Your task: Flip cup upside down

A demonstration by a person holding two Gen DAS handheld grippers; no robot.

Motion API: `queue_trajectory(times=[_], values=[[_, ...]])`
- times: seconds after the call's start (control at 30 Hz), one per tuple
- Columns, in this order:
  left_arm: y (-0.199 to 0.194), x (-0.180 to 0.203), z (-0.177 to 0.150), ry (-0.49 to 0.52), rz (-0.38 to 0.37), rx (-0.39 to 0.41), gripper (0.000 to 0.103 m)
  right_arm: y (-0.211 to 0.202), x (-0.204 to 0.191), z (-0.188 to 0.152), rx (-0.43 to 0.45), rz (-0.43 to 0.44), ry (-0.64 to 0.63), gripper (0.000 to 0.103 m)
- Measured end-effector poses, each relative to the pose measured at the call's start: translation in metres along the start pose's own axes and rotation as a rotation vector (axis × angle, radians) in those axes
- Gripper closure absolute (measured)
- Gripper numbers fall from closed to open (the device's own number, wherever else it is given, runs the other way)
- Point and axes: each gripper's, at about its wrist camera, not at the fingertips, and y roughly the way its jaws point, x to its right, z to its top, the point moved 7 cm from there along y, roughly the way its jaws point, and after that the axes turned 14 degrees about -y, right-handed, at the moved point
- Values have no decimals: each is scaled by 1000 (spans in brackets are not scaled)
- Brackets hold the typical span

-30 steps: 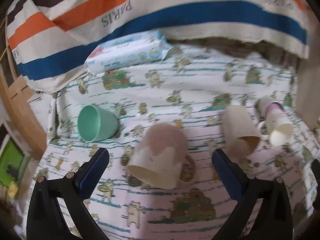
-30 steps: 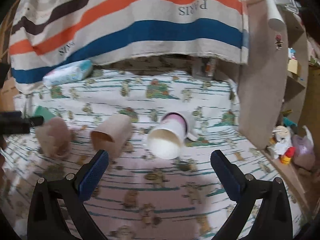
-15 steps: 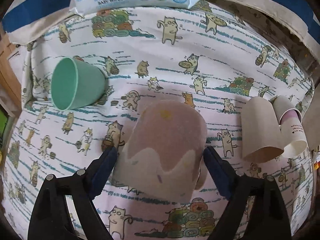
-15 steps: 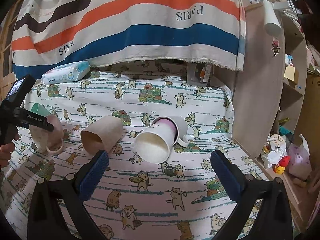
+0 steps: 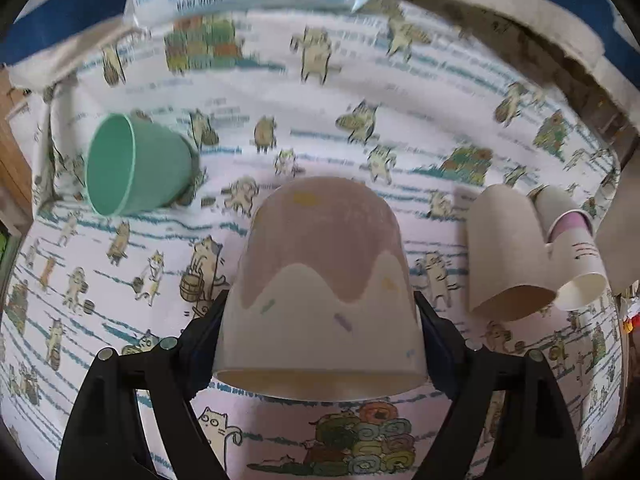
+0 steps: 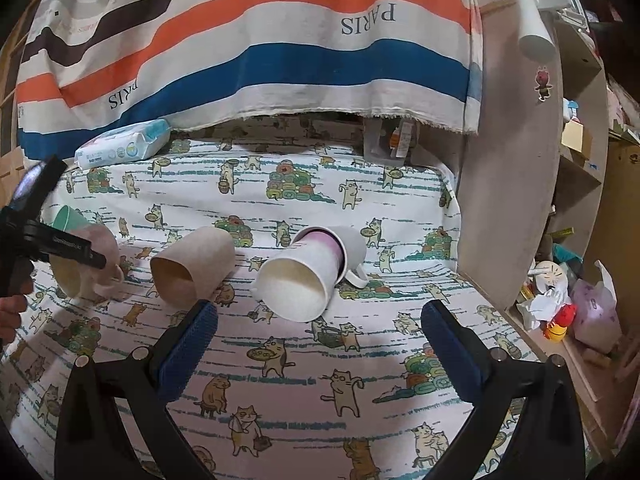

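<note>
Between the pads of left tool (image 5: 318,322): pink mug (image 5: 322,288), clamped at both flanks, long axis running forward, mouth toward camera, base away; right tool (image 6: 318,336) spread apart, well clear, unladen

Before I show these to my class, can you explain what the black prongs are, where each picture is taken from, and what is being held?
They are hand-held grippers with a camera on each; no robot. The left gripper is shut on a pink mug. The right gripper is open and holds nothing. On the cat-print sheet a green cup, a beige cup and a white paper cup lie on their sides. A pack of wipes lies behind.
</note>
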Motion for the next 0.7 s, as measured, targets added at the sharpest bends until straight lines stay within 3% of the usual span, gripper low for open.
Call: queue_trajectory(times=[0.2, 0.43, 0.6, 0.7], values=[[-33, 15, -5, 34, -40, 78, 20, -3, -1, 3, 10, -9, -5, 1], [-66, 58, -44, 125, -143, 136, 20, -1, -3, 1, 0, -1, 9, 1], [-67, 87, -77, 204, -171, 156, 20, -6, -1, 1, -2, -19, 8, 1], [-56, 98, -96, 228, -161, 127, 20, -12, 3, 3, 8, -35, -12, 1]])
